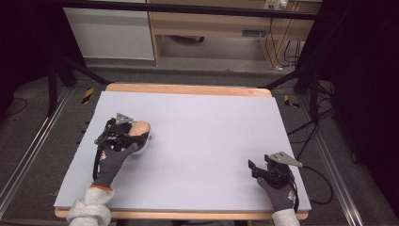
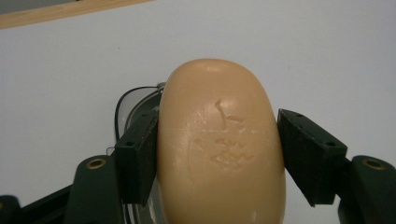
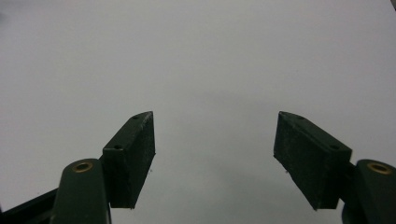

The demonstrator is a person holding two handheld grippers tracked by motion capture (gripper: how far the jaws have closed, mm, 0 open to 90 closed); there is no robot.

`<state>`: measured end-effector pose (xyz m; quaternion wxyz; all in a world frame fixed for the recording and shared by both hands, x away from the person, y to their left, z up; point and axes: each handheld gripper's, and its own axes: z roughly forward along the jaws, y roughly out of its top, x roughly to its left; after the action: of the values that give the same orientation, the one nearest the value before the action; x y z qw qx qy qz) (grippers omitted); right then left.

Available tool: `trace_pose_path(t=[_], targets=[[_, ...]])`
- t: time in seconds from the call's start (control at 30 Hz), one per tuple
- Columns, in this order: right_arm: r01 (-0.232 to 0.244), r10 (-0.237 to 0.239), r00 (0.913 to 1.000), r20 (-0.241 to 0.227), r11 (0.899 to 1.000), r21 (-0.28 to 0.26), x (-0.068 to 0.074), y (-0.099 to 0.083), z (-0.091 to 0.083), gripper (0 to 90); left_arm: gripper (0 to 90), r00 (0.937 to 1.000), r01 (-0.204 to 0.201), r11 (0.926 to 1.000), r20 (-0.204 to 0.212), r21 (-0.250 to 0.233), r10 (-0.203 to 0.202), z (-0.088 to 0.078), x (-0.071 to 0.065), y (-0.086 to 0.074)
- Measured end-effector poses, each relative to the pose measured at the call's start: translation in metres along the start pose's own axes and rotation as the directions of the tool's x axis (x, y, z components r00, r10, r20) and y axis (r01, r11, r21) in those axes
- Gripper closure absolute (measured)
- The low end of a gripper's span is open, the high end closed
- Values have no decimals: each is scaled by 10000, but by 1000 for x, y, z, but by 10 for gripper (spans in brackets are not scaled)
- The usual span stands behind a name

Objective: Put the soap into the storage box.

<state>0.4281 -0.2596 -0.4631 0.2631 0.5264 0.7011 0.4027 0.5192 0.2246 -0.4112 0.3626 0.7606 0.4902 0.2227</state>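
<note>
My left gripper [image 2: 217, 154] has its jaws closed on the sides of a tan bar of soap [image 2: 219, 144], which stands between them over a clear dish [image 2: 128, 105] I can just make out beneath. In the high view this sits at the table's left, mid-depth. To do this step well, I judge I should keep the squeeze light and even, since soap is slick and could slide out, and move the bar straight and slowly. My right gripper [image 3: 215, 154] rests near the front right corner of the white table [image 1: 202, 132], jaws wide apart and empty.
</note>
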Motion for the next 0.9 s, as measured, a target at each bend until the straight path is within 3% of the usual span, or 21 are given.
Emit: trace_pose_path(t=[0.9], targets=[[89,-89,10000,22,10000,32,0,-1,1,289,323,9994,273,9991,-220,339,-265,15,9,-13]])
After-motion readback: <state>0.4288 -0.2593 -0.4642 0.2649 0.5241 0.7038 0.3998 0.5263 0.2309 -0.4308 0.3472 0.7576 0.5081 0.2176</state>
